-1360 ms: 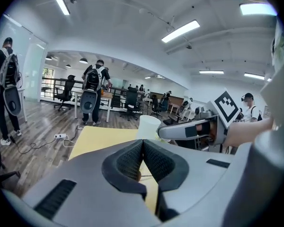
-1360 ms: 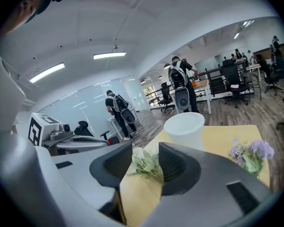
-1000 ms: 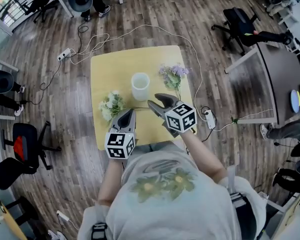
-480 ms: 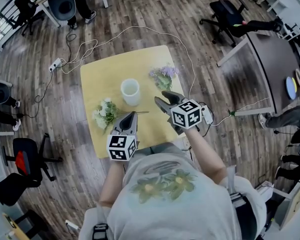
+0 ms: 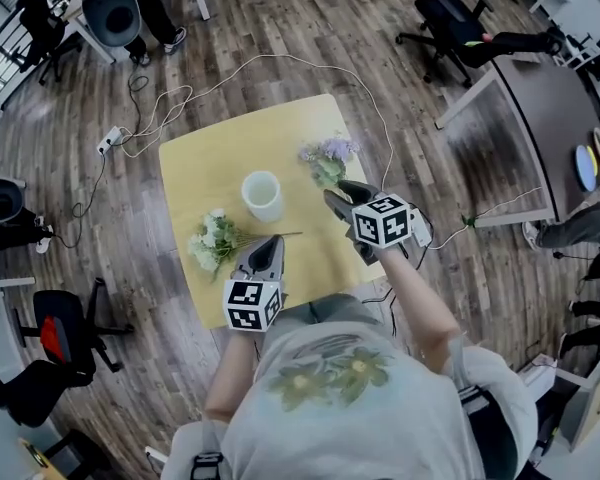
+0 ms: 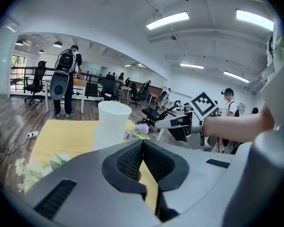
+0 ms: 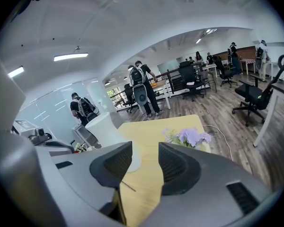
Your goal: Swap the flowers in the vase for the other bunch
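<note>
Yellow table [image 5: 200, 168] — white vase [image 5: 263, 195] upright; white bunch [image 5: 212, 243] left; purple bunch [image 5: 327, 155] right.

A: Any readable text, labels, brands or numbers?
B: None legible. The left white marker cube [image 5: 252, 305] on the left gripper [image 5: 268, 246] and the right white marker cube [image 5: 385, 221] on the right gripper [image 5: 340, 193] bear black square code patterns only.

One vase [image 5: 263, 195] — one white bunch [image 5: 212, 243], one purple bunch [image 5: 328, 154]

Your head view looks steeply down on the counter [image 5: 210, 158] from above. Both gripper views look low along their jaws across it, sharing the vase [image 5: 263, 195].
</note>
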